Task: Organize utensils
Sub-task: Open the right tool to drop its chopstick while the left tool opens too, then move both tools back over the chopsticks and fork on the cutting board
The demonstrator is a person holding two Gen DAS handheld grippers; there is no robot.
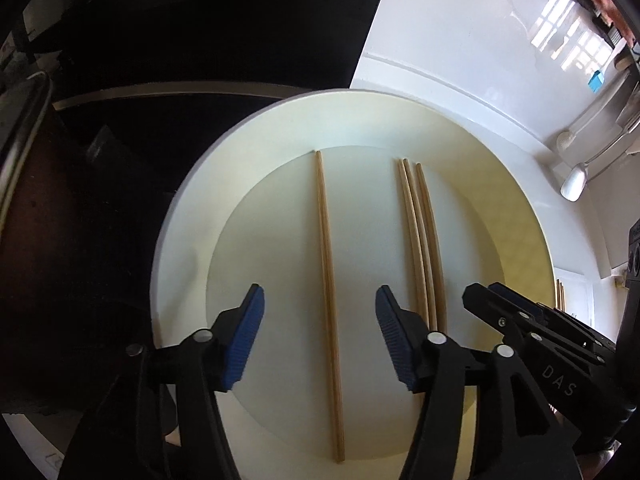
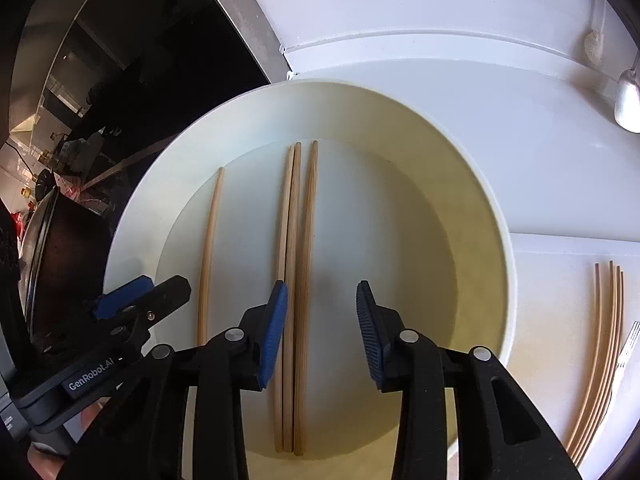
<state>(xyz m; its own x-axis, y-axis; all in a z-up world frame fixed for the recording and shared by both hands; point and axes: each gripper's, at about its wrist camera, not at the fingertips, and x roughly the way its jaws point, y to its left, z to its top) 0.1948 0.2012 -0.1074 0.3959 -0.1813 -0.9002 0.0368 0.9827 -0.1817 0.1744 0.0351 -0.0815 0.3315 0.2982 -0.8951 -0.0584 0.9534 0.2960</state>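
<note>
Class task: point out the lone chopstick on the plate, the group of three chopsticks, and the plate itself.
Lone chopstick (image 1: 326, 240): left wrist view, mid-shaft.
Three chopsticks (image 2: 294, 240): right wrist view, middle of bundle.
Plate (image 1: 180, 240): left wrist view, left rim.

The right side of the plate (image 2: 472, 216) is bare, so there is room there. One chopstick (image 1: 328, 240) lies alone with bare gaps on both sides. Three chopsticks (image 2: 296, 280) lie close together. A dark pot (image 2: 60, 264) stands just left of the plate.

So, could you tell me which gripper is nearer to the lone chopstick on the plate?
Left. The left gripper straddles the lone chopstick with open jaws; the right gripper hangs open over the group of three chopsticks beside it.
</note>
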